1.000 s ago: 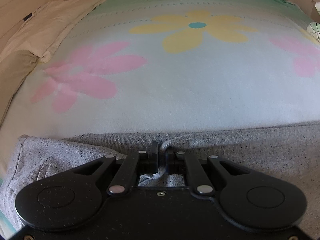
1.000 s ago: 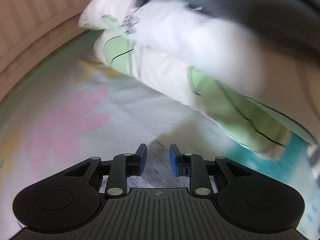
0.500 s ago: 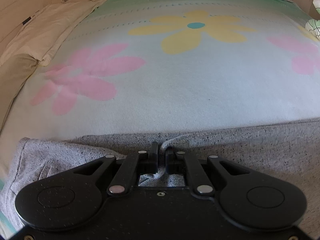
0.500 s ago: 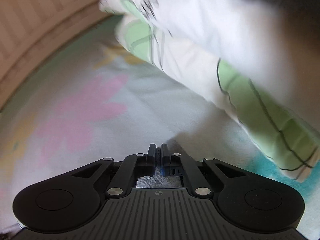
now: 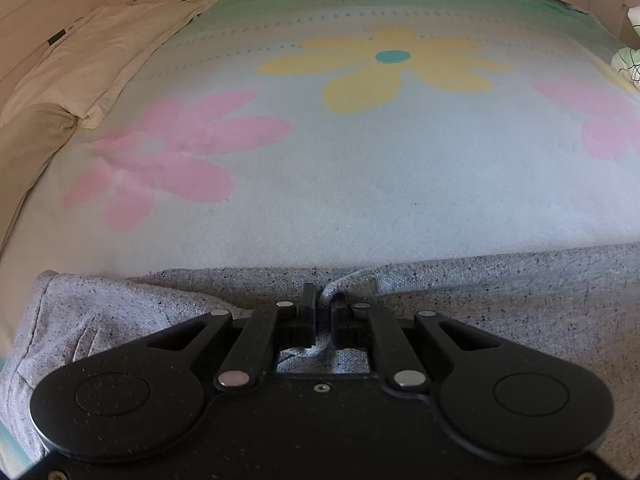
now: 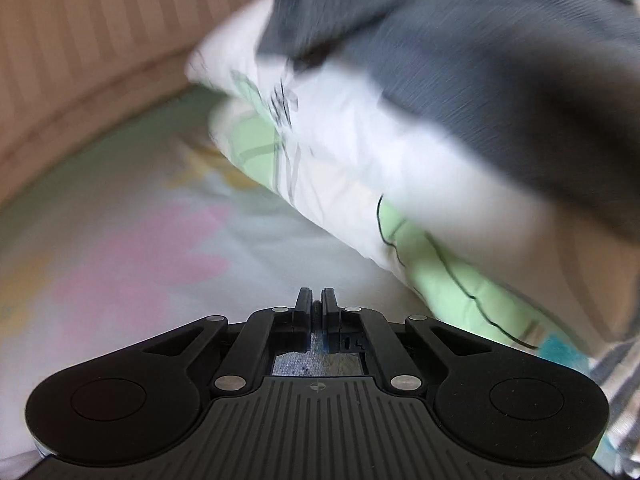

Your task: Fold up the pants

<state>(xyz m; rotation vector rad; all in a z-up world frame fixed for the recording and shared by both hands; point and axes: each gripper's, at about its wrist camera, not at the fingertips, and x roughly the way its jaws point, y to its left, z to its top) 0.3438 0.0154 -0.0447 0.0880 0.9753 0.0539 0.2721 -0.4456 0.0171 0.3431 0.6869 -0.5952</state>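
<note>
The left gripper (image 5: 322,308) has not moved over the last second: its jaws stay clenched on a pinch of the pants (image 5: 500,280), which lie along the near edge of the bed (image 5: 360,184). The right gripper (image 6: 316,304), open a second ago, has clamped grey cloth, so both ends seem held for a fold. It points low toward the pillow (image 6: 340,168).

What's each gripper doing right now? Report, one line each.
Left gripper: closed, pinching a fold of the grey pants.
Right gripper: closed, with grey fabric between its fingers.
</note>
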